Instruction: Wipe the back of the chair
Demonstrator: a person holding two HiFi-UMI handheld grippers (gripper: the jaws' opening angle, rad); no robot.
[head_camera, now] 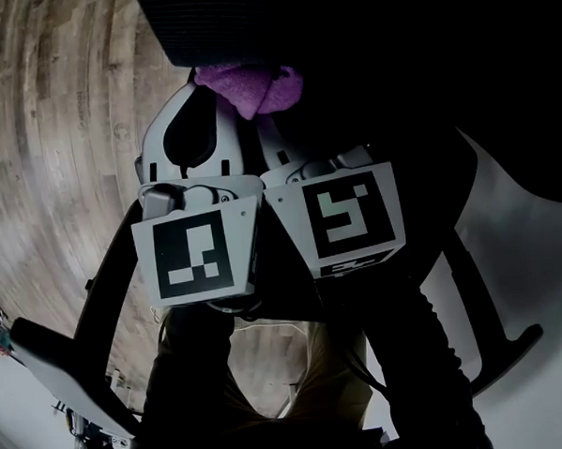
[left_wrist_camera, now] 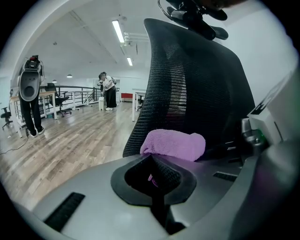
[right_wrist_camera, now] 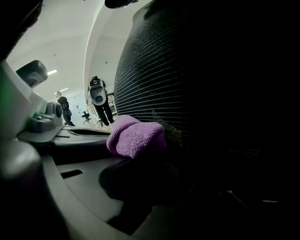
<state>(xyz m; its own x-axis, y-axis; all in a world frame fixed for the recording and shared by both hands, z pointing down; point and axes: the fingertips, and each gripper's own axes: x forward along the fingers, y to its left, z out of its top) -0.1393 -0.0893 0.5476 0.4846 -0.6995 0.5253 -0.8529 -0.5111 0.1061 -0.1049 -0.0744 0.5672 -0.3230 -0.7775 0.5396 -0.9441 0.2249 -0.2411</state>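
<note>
Left gripper view: wood plank floor (left_wrist_camera: 70, 140) at 8 o'clock. Ceiling light strips (left_wrist_camera: 118, 31) at 11. Standing person (left_wrist_camera: 108, 90) beside a railing (left_wrist_camera: 77, 93) at 10. White-and-black device on dark legs (left_wrist_camera: 30, 91) at 9.

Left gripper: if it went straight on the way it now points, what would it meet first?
The chair back. The left gripper is shut on the purple cloth, and the black mesh rises right behind that cloth. Whether cloth and mesh touch is unclear.
</note>
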